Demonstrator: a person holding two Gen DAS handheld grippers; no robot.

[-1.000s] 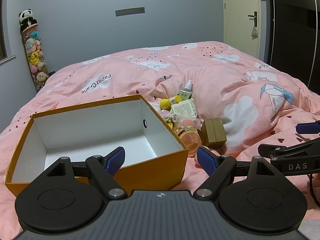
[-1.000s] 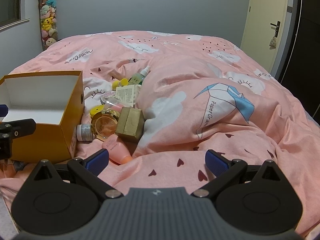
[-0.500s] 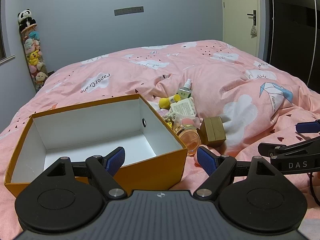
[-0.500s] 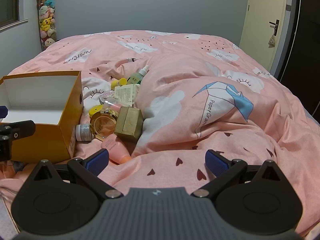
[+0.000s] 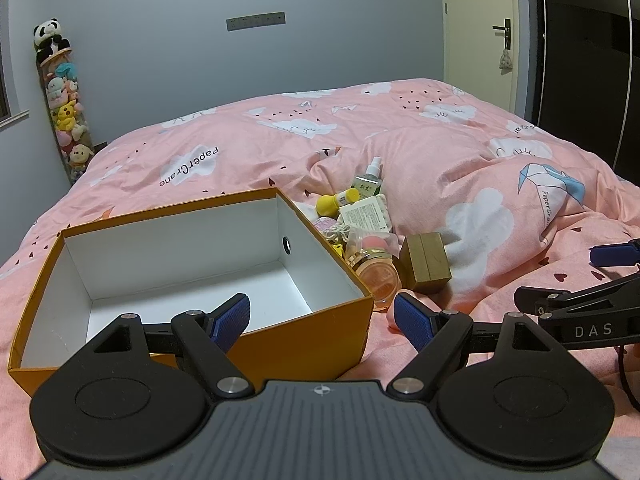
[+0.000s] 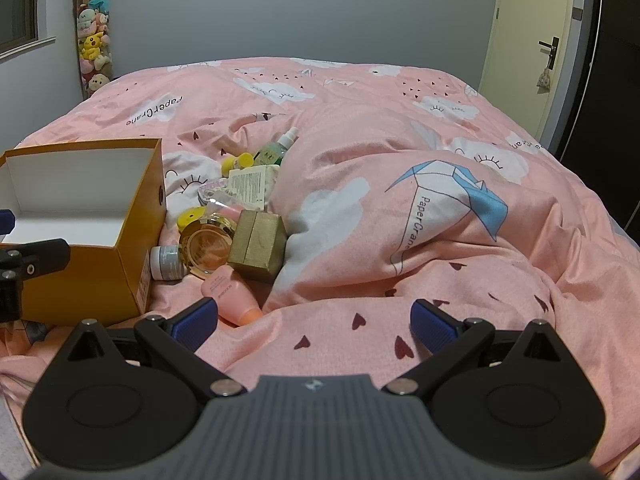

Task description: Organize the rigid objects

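An empty orange box (image 5: 320,340) (image 6: 100,280) with white inside stands on the pink bed. Right of it lies a pile: a gold box (image 5: 427,262) (image 6: 258,245), a round gold jar (image 5: 380,276) (image 6: 206,247), a pink tube (image 6: 230,292), a small grey jar (image 6: 166,263), a green spray bottle (image 5: 368,182) (image 6: 276,148), a yellow bottle (image 5: 334,202) and a white labelled packet (image 5: 366,216) (image 6: 248,184). My left gripper (image 5: 322,318) is open over the orange box's near right corner. My right gripper (image 6: 314,318) is open and empty above the quilt, near the pink tube.
The quilt (image 6: 420,208) is rumpled into folds right of the pile. A tall tube of plush toys (image 5: 64,108) stands at the back left wall. A door (image 5: 480,36) is at the back right.
Both views shift only slightly; the grippers stay open and the objects have not moved.
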